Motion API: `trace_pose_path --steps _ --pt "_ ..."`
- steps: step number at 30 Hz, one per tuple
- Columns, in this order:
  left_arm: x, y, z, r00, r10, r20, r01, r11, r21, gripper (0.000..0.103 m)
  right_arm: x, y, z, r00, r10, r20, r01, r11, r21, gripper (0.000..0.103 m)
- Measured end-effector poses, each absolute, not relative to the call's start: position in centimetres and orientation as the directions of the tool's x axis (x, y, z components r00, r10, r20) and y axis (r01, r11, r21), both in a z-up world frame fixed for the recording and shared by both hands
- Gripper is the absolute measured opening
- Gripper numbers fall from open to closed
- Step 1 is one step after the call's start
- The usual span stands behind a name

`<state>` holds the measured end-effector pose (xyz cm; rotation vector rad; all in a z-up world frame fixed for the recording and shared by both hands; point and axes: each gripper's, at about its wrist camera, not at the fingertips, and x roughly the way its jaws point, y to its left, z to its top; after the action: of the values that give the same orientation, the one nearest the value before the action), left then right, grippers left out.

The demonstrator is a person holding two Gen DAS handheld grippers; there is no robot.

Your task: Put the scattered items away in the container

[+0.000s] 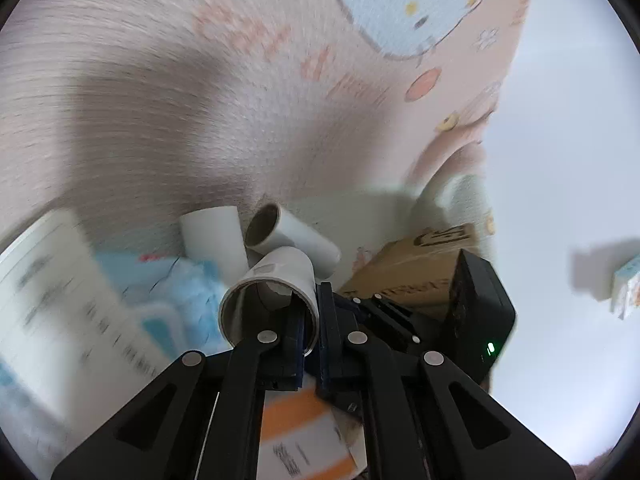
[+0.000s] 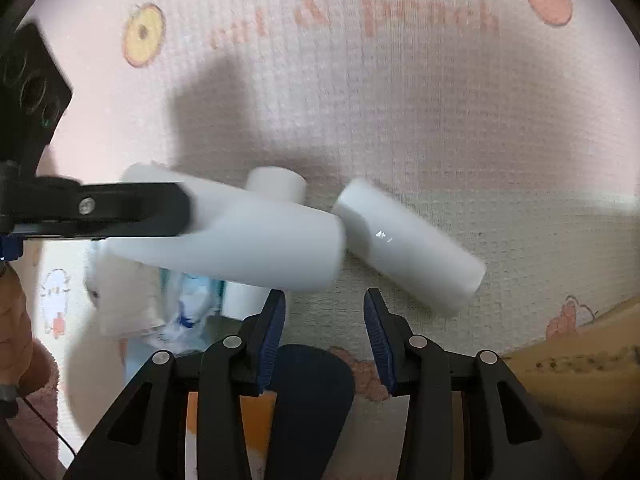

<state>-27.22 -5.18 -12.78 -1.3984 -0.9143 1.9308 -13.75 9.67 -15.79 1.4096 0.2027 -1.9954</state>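
Note:
My left gripper (image 1: 314,324) is shut on the rim of a white tube (image 1: 276,280), one finger inside its open end and one outside. Two more white tubes lie beyond it on the pink printed mat: one (image 1: 294,236) with a brown cardboard core, one (image 1: 214,240) upright to its left. In the right wrist view the held tube (image 2: 256,240) crosses the frame, gripped by the left gripper's black finger (image 2: 132,208). Another white tube (image 2: 408,246) lies to its right, a third (image 2: 276,184) behind. My right gripper (image 2: 324,320) is open and empty, just below the tubes.
A brown cardboard box (image 1: 416,268) stands at the right of the tubes, next to a black device (image 1: 480,316) with a green light. Blue-and-white packets (image 1: 176,292) and a white printed box (image 1: 52,300) lie at left. An orange-and-white card (image 1: 304,432) lies below. A small carton (image 1: 626,284) sits far right.

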Motion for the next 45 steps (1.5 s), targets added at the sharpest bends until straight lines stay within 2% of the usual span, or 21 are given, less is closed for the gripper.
trace_pose_path --steps 3,6,8,10,13,16,19,25,30,33,35,37,40,41,42,43,45 --pt "-25.1 -7.0 -11.6 -0.337 0.768 -0.545 -0.060 -0.595 -0.801 0.006 -12.5 10.8 -13.6 -0.218 -0.476 -0.852 0.652 -0.721 0.235 0.039" --pt "-22.7 -8.5 -10.9 -0.408 0.754 -0.515 -0.035 -0.576 -0.816 0.005 -12.8 13.8 -11.6 -0.219 -0.548 -0.807 0.662 -0.691 0.290 0.040" --pt "-21.1 -9.0 -10.9 -0.415 0.771 -0.484 -0.043 -0.548 -0.836 0.005 -9.9 13.6 -9.7 -0.200 -0.609 -0.768 0.667 -0.658 0.348 0.048" --pt "-19.8 -9.3 -11.1 -0.418 0.780 -0.465 -0.047 -0.530 -0.846 0.005 -8.8 13.4 -9.1 -0.175 -0.658 -0.732 0.666 -0.627 0.404 0.051" --pt "-18.3 -9.0 -12.0 -0.403 0.808 -0.430 -0.035 -0.483 -0.875 0.005 -7.8 13.4 -9.7 -0.104 -0.713 -0.693 0.655 -0.574 0.492 0.051" --pt "-17.2 -8.4 -12.9 -0.382 0.851 -0.362 -0.046 -0.408 -0.912 0.005 -7.3 13.6 -11.5 -0.059 -0.715 -0.696 0.596 -0.585 0.550 0.051" --pt "-16.2 -7.6 -13.3 -0.367 0.866 -0.340 -0.048 -0.382 -0.923 0.004 -7.4 13.0 -11.9 -0.043 -0.733 -0.679 0.565 -0.578 0.589 0.051" --pt "-14.9 -6.4 -12.8 -0.345 0.884 -0.315 -0.072 -0.360 -0.930 0.004 -6.3 14.1 -10.4 -0.099 -0.734 -0.672 0.593 -0.586 0.552 0.051" --pt "-13.8 -5.1 -12.6 -0.298 0.902 -0.311 -0.115 -0.358 -0.927 0.004 -4.7 15.4 -10.0 -0.073 -0.722 -0.688 0.636 -0.565 0.526 0.051" --pt "-13.7 -4.5 -13.4 -0.272 0.904 -0.331 -0.098 -0.368 -0.924 0.004 -3.9 15.8 -10.8 -0.090 -0.707 -0.701 0.642 -0.580 0.502 0.049" --pt "-13.5 -4.4 -14.1 -0.264 0.909 -0.323 -0.095 -0.358 -0.929 0.005 -3.9 16.4 -11.2 -0.108 -0.698 -0.708 0.624 -0.602 0.499 0.036" --pt "-13.4 -4.5 -15.0 -0.260 0.917 -0.304 -0.072 -0.332 -0.941 0.006 -4.2 17.1 -11.6 -0.102 -0.701 -0.706 0.585 -0.616 0.527 0.028" --pt "-13.2 -4.6 -15.9 -0.266 0.920 -0.287 -0.050 -0.310 -0.949 0.008 -4.3 17.5 -12.0 -0.095 -0.696 -0.711 0.576 -0.621 0.532 0.025" --pt "-13.1 -4.7 -16.3 -0.277 0.915 -0.293 -0.031 -0.313 -0.949 0.011 -4.1 17.4 -12.0 -0.098 -0.695 -0.713 0.583 -0.620 0.525 0.025" --pt "-13.0 -4.9 -16.6 -0.288 0.908 -0.305 -0.013 -0.322 -0.947 0.022 -4.0 17.4 -11.9 -0.101 -0.694 -0.713 0.589 -0.619 0.519 0.025" --pt "-12.8 -5.1 -16.8 -0.304 0.897 -0.320 0.005 -0.334 -0.942 0.027 -3.8 17.2 -11.8 -0.102 -0.691 -0.716 0.597 -0.618 0.511 0.025" --pt "-12.4 -5.7 -17.0 -0.330 0.879 -0.344 0.022 -0.357 -0.934 0.032 -3.5 16.9 -11.7 -0.106 -0.684 -0.721 0.610 -0.618 0.496 0.025"
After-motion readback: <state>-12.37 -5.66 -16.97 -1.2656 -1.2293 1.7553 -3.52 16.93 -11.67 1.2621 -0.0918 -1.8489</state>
